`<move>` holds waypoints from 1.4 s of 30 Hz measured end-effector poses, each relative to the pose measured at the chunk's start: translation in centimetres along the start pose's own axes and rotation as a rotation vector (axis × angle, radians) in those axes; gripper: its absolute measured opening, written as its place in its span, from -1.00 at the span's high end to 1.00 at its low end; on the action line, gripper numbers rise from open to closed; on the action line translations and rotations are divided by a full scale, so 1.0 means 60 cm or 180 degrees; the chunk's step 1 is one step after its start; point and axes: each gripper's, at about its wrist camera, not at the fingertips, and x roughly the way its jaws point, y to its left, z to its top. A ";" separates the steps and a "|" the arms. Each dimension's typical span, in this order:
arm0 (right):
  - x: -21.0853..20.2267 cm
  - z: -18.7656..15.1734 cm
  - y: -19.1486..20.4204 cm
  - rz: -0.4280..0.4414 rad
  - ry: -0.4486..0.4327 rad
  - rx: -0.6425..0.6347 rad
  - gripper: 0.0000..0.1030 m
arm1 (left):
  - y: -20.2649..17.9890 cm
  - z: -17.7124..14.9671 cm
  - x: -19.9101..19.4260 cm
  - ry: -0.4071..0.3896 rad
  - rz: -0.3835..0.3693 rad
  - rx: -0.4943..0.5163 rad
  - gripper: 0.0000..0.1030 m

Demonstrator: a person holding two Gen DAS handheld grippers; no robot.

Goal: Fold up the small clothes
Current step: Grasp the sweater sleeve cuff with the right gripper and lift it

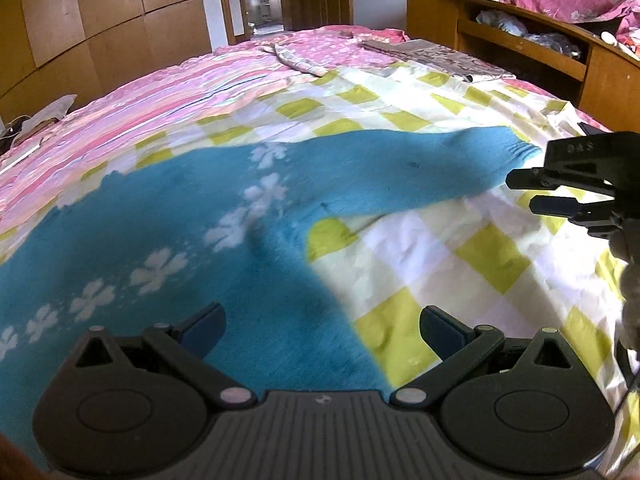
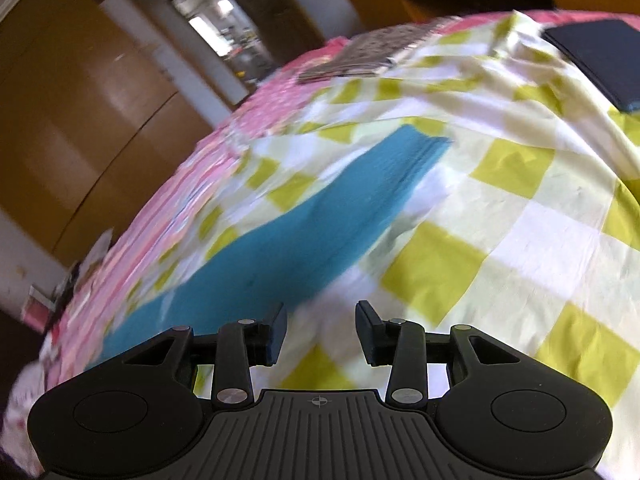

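A teal knitted sweater [image 1: 192,216] with a line of white flower shapes lies spread flat on the bed's yellow-and-white checked sheet [image 1: 460,240]. One sleeve [image 1: 440,164] stretches out from the sweater's body towards the wooden headboard shelf [image 1: 520,40], its ribbed cuff lying flat on the checks.

The left gripper [image 1: 322,328] hovers over the sweater's body near where that sleeve begins. Its jaws stand wide apart with nothing between them; one blue pad is over the teal knit, the other over the sheet just beside the sweater.

The right gripper [image 2: 322,332] is off the sweater, just beyond the sleeve's cuff as the left wrist camera shows it. Its jaws are parted by a modest gap and hold nothing; the cloth lies below them, untouched. The right wrist view is motion-blurred.

Farther from the sweater, a folded patterned cloth [image 1: 452,58] and a pink striped quilt [image 1: 140,100] cover the rest of the bed. A dark folded garment [image 2: 600,60] lies on the sheet beyond the cuff.
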 end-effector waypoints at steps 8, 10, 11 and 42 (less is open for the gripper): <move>0.043 0.028 -0.049 0.0020 -0.0053 0.0581 0.25 | -0.013 0.012 0.020 -0.0034 -0.0030 0.0002 -1.00; 0.048 0.030 -0.056 0.0067 -0.0090 0.0708 0.25 | -0.013 0.013 0.025 -0.0036 -0.0031 -0.0015 -1.00; 0.050 0.032 -0.058 0.0080 -0.0111 0.0753 0.25 | -0.012 0.013 0.026 -0.0037 -0.0031 -0.0026 -1.00; 0.128 0.054 -0.024 0.0266 -0.0453 0.0921 0.71 | 0.074 -0.026 -0.013 -0.0154 0.0051 -0.0311 -1.00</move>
